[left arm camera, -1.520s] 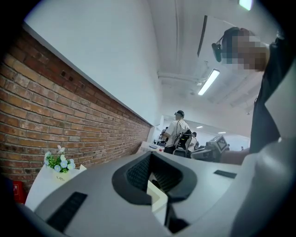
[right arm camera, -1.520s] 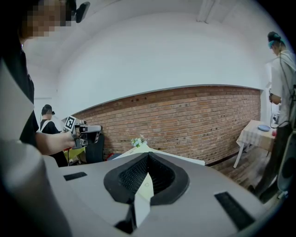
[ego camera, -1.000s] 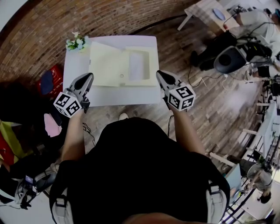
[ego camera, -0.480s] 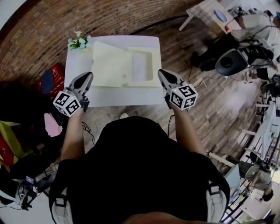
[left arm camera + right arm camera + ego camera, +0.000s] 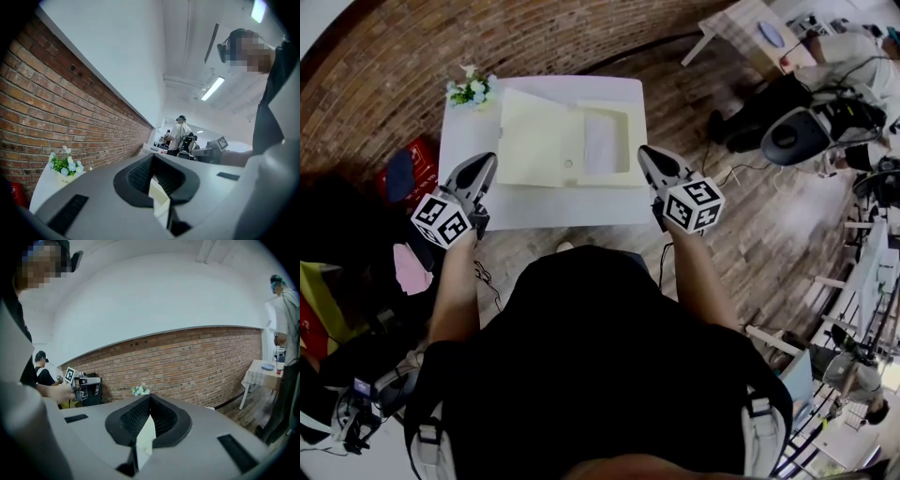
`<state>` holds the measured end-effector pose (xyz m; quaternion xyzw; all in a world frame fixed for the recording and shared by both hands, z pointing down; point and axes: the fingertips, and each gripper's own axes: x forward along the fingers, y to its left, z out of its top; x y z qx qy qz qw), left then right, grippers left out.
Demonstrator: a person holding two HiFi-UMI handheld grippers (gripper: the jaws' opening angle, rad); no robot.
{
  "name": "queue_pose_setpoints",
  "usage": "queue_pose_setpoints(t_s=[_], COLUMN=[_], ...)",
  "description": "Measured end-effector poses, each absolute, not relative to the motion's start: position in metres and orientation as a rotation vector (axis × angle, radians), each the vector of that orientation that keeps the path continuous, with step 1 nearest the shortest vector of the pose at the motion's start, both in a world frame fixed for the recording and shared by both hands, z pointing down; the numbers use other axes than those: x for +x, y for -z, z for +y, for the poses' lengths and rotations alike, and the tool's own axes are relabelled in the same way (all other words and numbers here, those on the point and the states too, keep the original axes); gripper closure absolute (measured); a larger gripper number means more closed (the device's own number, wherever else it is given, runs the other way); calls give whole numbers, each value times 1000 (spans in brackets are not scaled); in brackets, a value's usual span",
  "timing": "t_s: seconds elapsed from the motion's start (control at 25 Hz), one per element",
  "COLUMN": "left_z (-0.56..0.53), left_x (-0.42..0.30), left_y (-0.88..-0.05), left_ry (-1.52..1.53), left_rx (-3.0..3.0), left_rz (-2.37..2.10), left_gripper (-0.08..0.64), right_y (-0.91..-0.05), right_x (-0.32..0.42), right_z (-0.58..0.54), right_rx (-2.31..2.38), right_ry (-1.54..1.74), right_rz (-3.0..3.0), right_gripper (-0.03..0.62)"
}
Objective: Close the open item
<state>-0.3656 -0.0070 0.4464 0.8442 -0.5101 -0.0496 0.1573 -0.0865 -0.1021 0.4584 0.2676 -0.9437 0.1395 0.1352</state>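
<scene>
A cream box (image 5: 605,142) lies open on the white table (image 5: 562,208), its lid (image 5: 534,139) folded out flat to the left. My left gripper (image 5: 486,161) hovers at the table's near left corner, jaws shut and empty. My right gripper (image 5: 645,152) hangs just off the table's right edge beside the box, jaws shut with nothing held. In the left gripper view the left gripper (image 5: 152,157) points level past the table. In the right gripper view the right gripper (image 5: 150,397) faces the brick wall.
A small pot of flowers (image 5: 469,91) stands at the table's far left corner. A red bag (image 5: 408,169) lies on the floor at left. Chairs and gear (image 5: 787,136) crowd the right, with a small table (image 5: 750,28) beyond. A person (image 5: 180,133) stands far off.
Both grippers have drifted slightly outward, the left one to the left and the right one to the right. Their jaws stay shut and the box has not moved.
</scene>
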Motion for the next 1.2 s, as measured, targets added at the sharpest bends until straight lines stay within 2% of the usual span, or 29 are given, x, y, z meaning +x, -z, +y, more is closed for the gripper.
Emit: queue_pose_setpoints(t_s=[1.2], left_z=[-22], left_x=[-363], left_y=[-448], left_ry=[67], left_rx=[2330], left_rz=[-1635], left_gripper=[549], right_y=[-464], right_x=[-79], right_z=[-150], right_rx=[640], right_ry=[-416], right_rz=[-2768], right_gripper=[571])
